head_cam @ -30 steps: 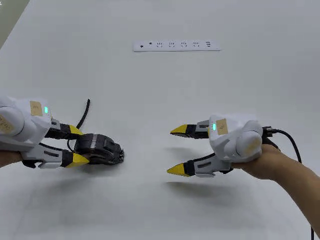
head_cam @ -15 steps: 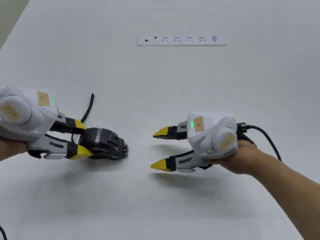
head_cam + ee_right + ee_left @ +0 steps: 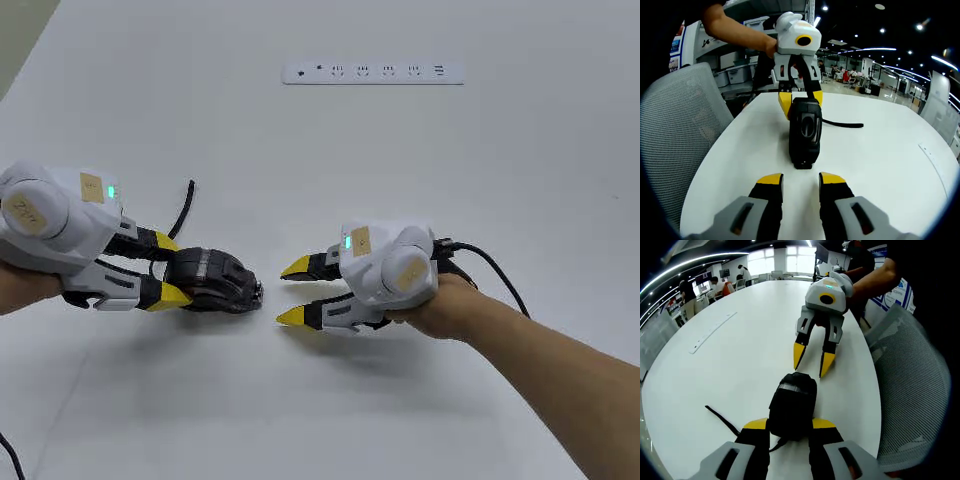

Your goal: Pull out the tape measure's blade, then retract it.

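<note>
Head view: left gripper (image 3: 170,268) jaws clamp the tape measure (image 3: 215,280) on the counter (image 3: 400,150); right gripper (image 3: 292,292) jaws parted, empty, just beside the tape measure's front.

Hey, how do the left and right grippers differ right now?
The left gripper is shut on the tape measure; the right gripper is open and holds nothing. The left gripper holds the case by its rear; the right gripper points at its front end, short of touching. Both have yellow-tipped jaws and face each other.
</note>
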`<action>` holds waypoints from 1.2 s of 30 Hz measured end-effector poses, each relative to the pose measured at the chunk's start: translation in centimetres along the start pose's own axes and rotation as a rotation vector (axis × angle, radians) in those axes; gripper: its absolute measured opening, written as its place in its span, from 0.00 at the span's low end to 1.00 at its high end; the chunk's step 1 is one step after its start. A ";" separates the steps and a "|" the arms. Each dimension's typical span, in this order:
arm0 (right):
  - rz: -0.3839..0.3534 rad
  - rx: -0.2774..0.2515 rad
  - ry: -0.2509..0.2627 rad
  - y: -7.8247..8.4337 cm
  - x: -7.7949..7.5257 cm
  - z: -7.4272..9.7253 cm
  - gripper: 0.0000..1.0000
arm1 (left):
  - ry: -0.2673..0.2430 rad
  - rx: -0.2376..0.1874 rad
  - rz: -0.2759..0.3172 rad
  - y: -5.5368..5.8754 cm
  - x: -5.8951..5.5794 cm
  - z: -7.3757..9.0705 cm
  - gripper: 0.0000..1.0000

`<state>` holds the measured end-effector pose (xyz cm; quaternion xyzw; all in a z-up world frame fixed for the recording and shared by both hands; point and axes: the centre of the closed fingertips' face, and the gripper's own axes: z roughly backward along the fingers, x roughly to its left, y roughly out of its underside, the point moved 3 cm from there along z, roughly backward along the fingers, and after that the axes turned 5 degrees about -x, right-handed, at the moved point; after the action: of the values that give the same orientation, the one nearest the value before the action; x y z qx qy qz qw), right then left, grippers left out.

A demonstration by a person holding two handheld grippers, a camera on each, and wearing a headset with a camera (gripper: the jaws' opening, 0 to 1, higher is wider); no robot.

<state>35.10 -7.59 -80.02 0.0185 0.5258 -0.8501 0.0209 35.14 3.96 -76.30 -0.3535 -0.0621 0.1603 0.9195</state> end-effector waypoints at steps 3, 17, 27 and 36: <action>-0.002 0.002 -0.005 -0.1 -0.1 -0.6 0.25 | 0.002 0.000 0.002 0.0 0.1 0.0 0.27; 0.014 0.027 -0.025 0.1 -0.4 -2.2 0.16 | 0.004 -0.002 0.001 -0.2 0.1 -0.1 0.27; -0.036 0.007 0.006 0.3 -0.8 -2.5 0.12 | -0.001 -0.004 0.004 -0.1 0.1 -0.2 0.27; -0.034 0.023 0.006 0.2 -0.9 -2.5 0.10 | -0.004 0.001 0.004 -0.1 0.2 -0.2 0.26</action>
<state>36.04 -5.45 -81.21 0.0123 0.5161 -0.8564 0.0047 35.35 3.85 -76.37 -0.3529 -0.0632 0.1630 0.9192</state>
